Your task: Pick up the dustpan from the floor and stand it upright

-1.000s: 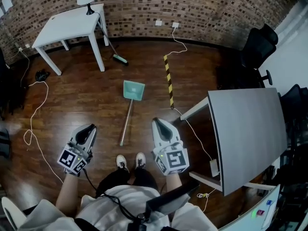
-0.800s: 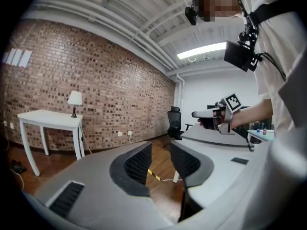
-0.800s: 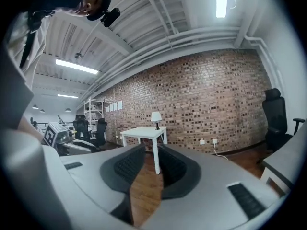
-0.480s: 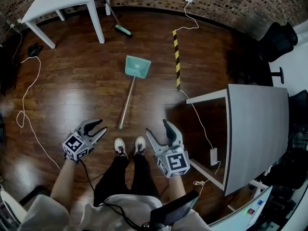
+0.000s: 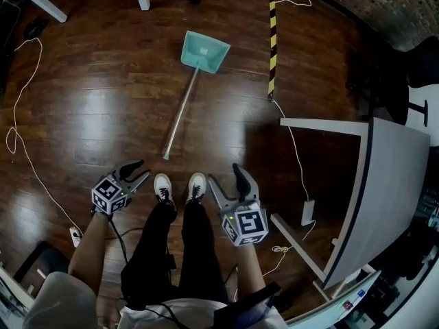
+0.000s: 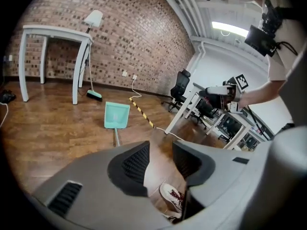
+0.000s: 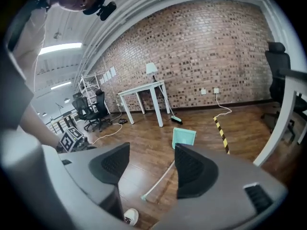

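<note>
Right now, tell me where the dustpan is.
In the head view the dustpan lies flat on the floor at top centre, left of the yellow-black striped strip, its handle ending ahead of the person's shoes.

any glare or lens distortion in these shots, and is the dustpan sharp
Head view: pale glare patches on the wooden floor left of the dustpan, which looks sharp. Left gripper view and right gripper view: strong fisheye curving the brick wall, with black corners.
</note>
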Demonstrator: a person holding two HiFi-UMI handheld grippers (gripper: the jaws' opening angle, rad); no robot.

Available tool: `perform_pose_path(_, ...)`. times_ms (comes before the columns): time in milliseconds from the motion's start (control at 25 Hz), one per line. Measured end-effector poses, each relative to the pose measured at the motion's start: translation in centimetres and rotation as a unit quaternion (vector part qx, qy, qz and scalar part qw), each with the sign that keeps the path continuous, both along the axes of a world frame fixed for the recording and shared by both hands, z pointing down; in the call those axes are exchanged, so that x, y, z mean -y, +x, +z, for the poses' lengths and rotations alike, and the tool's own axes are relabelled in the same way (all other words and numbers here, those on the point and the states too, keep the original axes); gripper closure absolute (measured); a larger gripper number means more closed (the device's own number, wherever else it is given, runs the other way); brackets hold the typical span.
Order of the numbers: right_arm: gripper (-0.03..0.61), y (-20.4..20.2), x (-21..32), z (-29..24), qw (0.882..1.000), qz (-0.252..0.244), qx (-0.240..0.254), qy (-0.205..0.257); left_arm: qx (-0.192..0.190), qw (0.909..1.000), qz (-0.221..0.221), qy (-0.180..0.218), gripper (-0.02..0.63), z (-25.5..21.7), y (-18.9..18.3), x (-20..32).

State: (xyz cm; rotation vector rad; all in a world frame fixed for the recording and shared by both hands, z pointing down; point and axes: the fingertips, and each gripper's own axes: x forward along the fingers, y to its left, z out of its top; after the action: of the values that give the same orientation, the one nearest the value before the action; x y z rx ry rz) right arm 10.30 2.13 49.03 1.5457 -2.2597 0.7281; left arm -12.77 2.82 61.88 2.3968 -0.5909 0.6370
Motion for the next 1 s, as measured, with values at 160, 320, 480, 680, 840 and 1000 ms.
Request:
perform_pose_path(160, 0.279, -0.5, 0.2, 7.4, 1.000, -0.008, 0.016, -0.019, 0.024, 0.9993, 0.009, -0.028, 0.441, 9.7, -0.5, 0.1)
perform_pose_path(320, 0.279, -0.6, -0.2, 14.6, 0.999, -0.020, 0.025, -0.037, 0.040, 0.9975, 0.029, -0.050, 0.428, 18.9, -0.7, 0.6)
perform_pose_path(480, 0.279, 0.1, -1.0, 20.4, 0.998, -0.009, 0.038, -0.052, 0.043, 0.9955, 0.031, -0.079, 0.424, 26.7, -0.6, -1.5)
perform_pose_path(680, 0.279, 0.4, -1.0, 26.2, 0.997, -0.007, 0.046, -0.055, 0.068, 0.9910, 0.084, -0.080, 0.405, 34.4, 0.5, -5.9)
perform_pose_path(840, 0.279, 0.3, -0.7, 30.5, 0.997, -0.007, 0.050, -0.059, 0.079, 0.9890, 0.100, -0.076, 0.397, 38.9, 1.3, -6.6)
perform_pose_path(1000, 0.279, -0.3, 0.1, 33.9, 0.997, -0.008, 0.054, -0.059, 0.083, 0.9867, 0.127, -0.059, 0.373, 42.1, 1.9, -6.1)
